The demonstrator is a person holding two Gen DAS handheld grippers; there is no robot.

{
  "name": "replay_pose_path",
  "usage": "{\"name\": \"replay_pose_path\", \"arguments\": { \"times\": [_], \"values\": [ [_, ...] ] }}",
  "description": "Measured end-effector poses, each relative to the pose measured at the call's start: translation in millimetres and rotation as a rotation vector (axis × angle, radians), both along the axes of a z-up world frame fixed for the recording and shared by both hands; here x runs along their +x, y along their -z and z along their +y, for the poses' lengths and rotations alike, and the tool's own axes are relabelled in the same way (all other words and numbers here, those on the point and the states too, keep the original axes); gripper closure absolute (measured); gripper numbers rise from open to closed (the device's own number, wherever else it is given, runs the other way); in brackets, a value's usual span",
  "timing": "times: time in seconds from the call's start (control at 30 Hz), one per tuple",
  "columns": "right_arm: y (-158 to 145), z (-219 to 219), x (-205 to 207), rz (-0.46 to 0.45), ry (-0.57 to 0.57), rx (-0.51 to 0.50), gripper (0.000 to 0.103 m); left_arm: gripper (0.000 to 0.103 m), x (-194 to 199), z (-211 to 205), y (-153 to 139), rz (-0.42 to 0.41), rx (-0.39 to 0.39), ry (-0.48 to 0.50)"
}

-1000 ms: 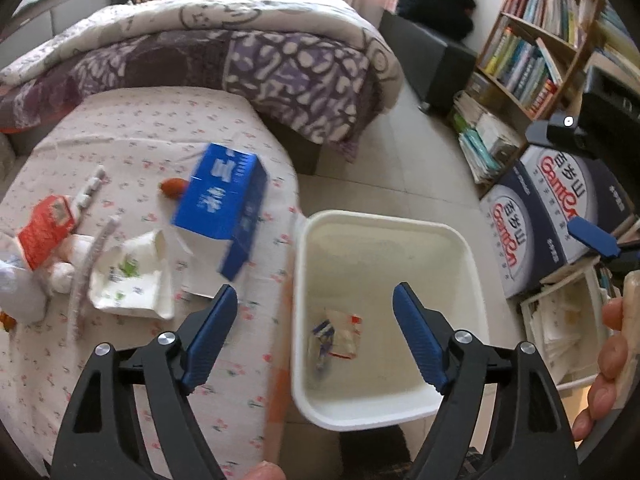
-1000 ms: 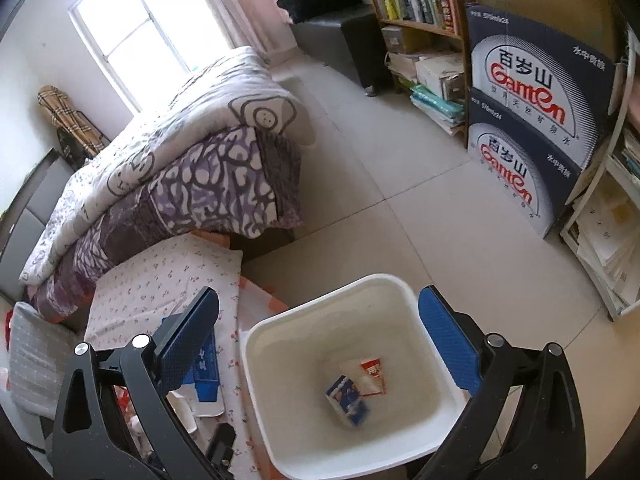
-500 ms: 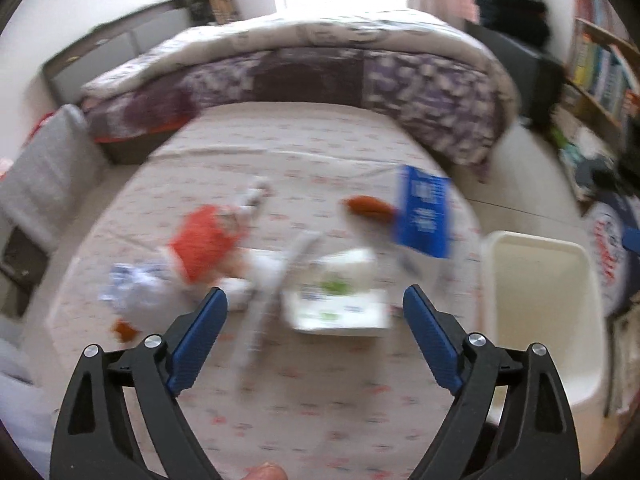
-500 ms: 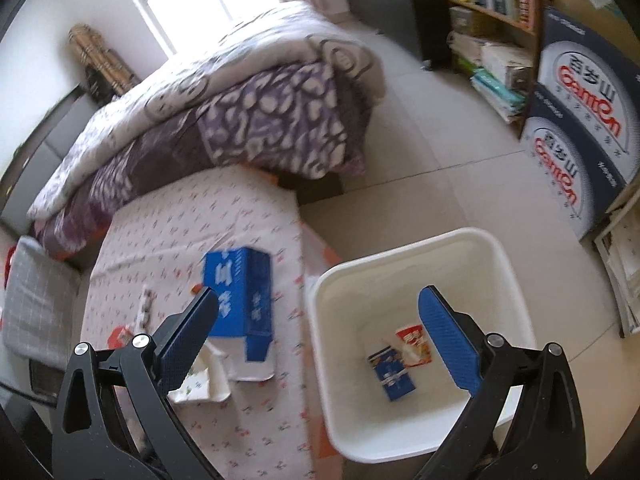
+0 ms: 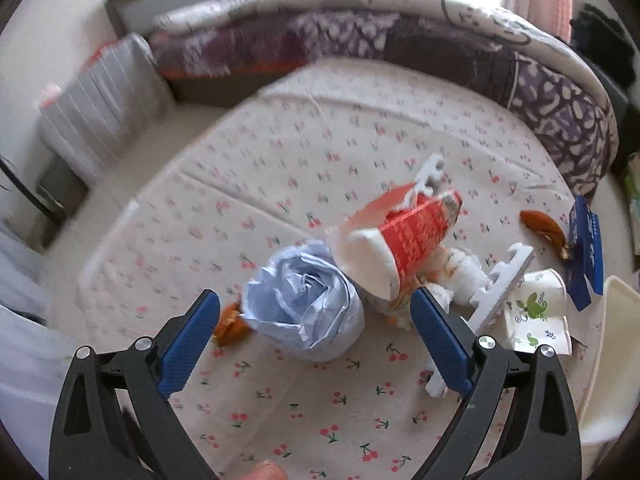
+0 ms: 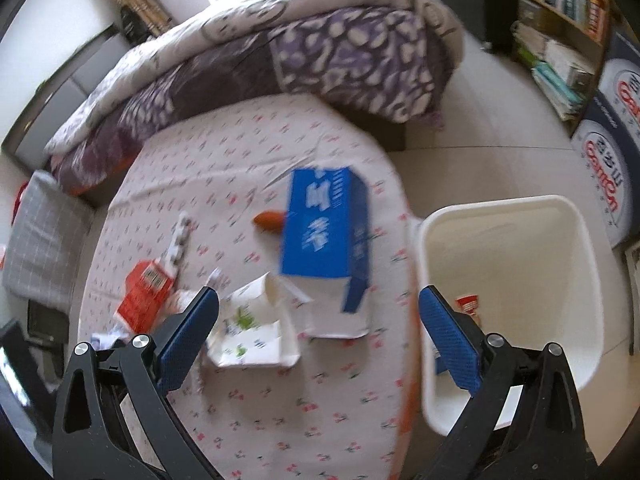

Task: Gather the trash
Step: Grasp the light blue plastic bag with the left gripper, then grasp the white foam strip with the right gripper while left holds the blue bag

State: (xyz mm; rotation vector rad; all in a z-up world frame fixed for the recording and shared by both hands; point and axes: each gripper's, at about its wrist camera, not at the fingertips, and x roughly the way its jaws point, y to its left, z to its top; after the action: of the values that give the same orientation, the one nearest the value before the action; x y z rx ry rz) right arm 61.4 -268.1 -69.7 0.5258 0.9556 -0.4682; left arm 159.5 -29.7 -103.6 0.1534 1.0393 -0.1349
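Note:
Trash lies on a cherry-print sheet (image 5: 304, 152). My left gripper (image 5: 316, 328) is open, its jaws either side of a crumpled pale blue paper ball (image 5: 304, 312). Behind the ball is a red carton (image 5: 416, 236), a white foam strip (image 5: 500, 284) and a white paper cup (image 5: 536, 312). My right gripper (image 6: 320, 320) is open and empty above the paper cup (image 6: 256, 320) and a blue box (image 6: 324, 232). The white bin (image 6: 516, 280) stands beside the bed at right, with wrappers inside.
A purple patterned quilt (image 6: 288, 48) is heaped at the far end of the bed. A grey pillow (image 5: 100, 104) lies at the left. An orange peel (image 5: 544, 228) lies near the blue box. Bookshelves (image 6: 560, 20) and printed cartons (image 6: 612, 160) stand on the floor at right.
Both grippers have swung left from over the bin to over the bed. The left one now brackets the blue paper ball. Both stayed open.

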Motion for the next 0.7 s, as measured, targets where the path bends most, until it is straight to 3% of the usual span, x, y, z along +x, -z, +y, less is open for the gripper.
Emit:
{"name": "replay_pose_path", "arguments": {
  "times": [0.17,0.23,0.37,0.53,0.7],
  "values": [
    [13,22,15,0.022,-0.062,0.068,0.007,0.013,10,12,17,0.035,-0.071,-0.007],
    [17,30,20,0.026,-0.08,0.103,0.007,0.04,12,16,19,0.059,-0.121,0.002],
    [30,54,27,0.035,-0.121,0.207,0.008,0.059,11,25,16,0.091,-0.157,0.028],
    [49,92,37,0.062,-0.176,0.301,0.012,0.062,8,48,1,0.073,-0.168,0.007],
    [70,115,49,0.092,-0.173,0.304,0.017,0.061,4,81,-25,0.02,-0.213,-0.051]
  ]
}}
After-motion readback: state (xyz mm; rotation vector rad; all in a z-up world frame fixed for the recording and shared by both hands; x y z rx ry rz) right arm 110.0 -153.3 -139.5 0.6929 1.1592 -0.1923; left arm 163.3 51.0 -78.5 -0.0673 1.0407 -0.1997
